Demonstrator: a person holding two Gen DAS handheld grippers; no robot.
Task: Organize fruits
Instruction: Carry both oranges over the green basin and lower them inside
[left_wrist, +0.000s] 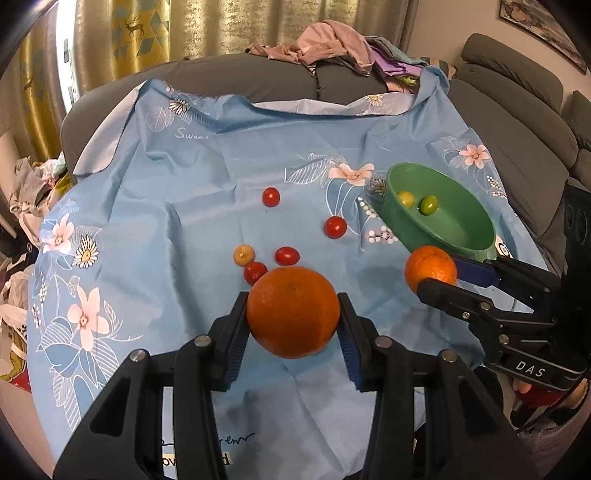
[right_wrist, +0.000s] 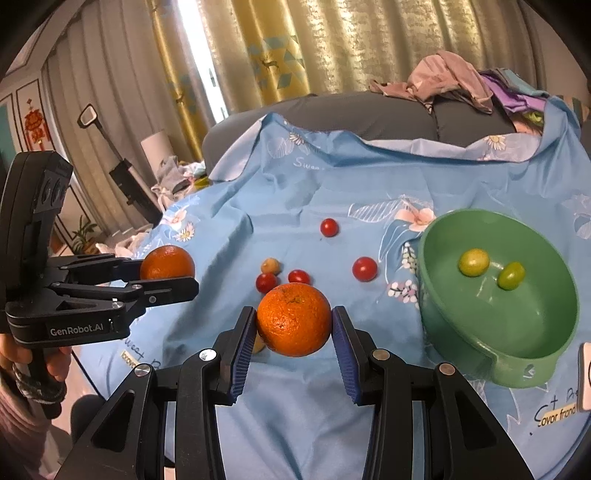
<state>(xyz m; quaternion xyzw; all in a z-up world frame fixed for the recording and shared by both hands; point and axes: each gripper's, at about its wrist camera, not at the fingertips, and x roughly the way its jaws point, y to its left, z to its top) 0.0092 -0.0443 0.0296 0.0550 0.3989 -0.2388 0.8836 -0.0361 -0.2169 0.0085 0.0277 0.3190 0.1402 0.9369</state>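
My left gripper (left_wrist: 293, 314) is shut on an orange (left_wrist: 293, 312) and holds it above the blue floral cloth (left_wrist: 177, 229). My right gripper (right_wrist: 294, 325) is shut on a second orange (right_wrist: 293, 319). That orange also shows in the left wrist view (left_wrist: 430, 267), close to the green bowl (left_wrist: 465, 236). The bowl (right_wrist: 517, 354) holds a yellow-green tomato (right_wrist: 473, 262) and a green one (right_wrist: 511, 275). Several red cherry tomatoes (left_wrist: 270, 196) and a pale yellow one (left_wrist: 243, 254) lie on the cloth.
A grey sofa (left_wrist: 517, 122) with a heap of clothes (left_wrist: 332, 40) stands behind the cloth. Curtains hang at the back. Laundry lies on the floor at the left (left_wrist: 26, 192). A white card (right_wrist: 585, 376) lies by the bowl.
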